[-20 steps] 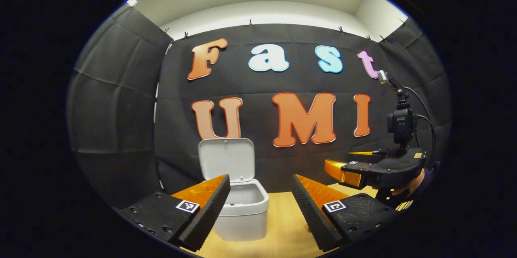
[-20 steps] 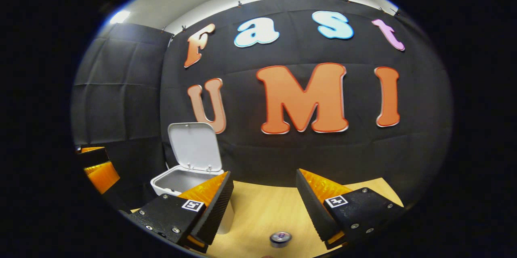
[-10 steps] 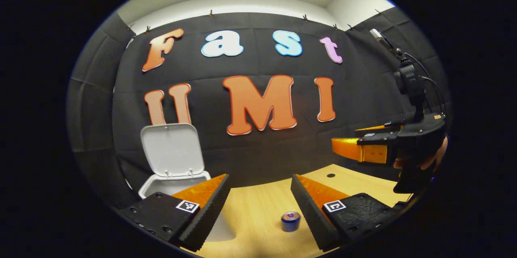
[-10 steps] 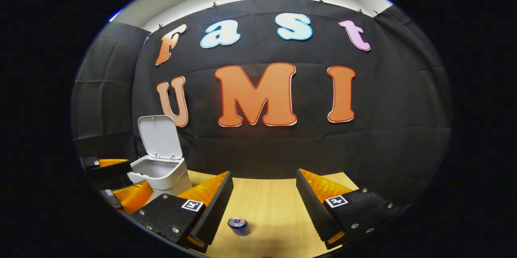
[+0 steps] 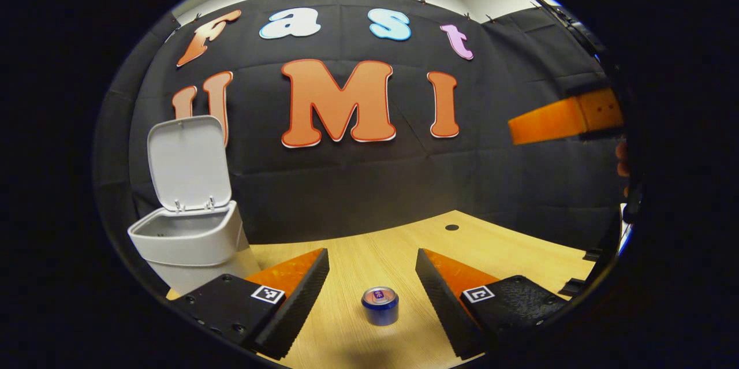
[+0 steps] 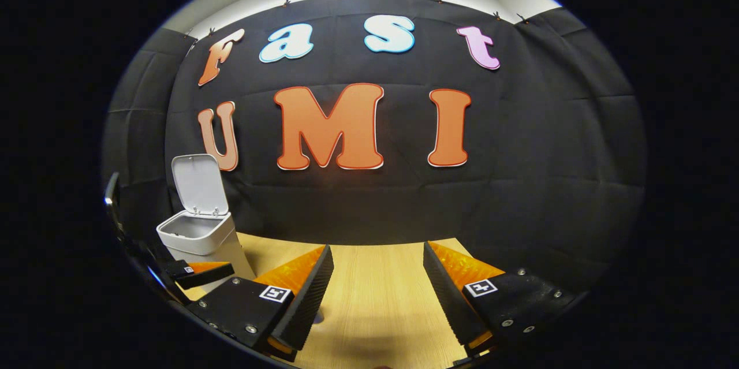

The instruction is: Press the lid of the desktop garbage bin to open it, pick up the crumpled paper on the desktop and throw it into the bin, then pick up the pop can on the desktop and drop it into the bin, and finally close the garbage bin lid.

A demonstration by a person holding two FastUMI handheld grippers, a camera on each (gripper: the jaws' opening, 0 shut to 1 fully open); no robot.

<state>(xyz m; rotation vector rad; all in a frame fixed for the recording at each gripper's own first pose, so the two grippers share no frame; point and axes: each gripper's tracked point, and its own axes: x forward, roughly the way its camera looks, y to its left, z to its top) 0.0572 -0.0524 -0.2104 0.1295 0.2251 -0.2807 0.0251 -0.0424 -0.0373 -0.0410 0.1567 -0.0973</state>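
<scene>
The wooden bench (image 5: 508, 245) carries the garbage bin (image 5: 190, 239), lid (image 5: 186, 162) upright, left of the left tongs (image 5: 372, 288), its base cut off behind their finger. The pop can (image 5: 380, 305) stands between those spread fingers, untouched. The right tongs (image 6: 375, 291) gape apart, empty.

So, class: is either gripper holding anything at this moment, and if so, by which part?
Nothing is held. The left gripper is open around the upright blue pop can without touching it; the right gripper is open over bare wooden desktop.
</scene>
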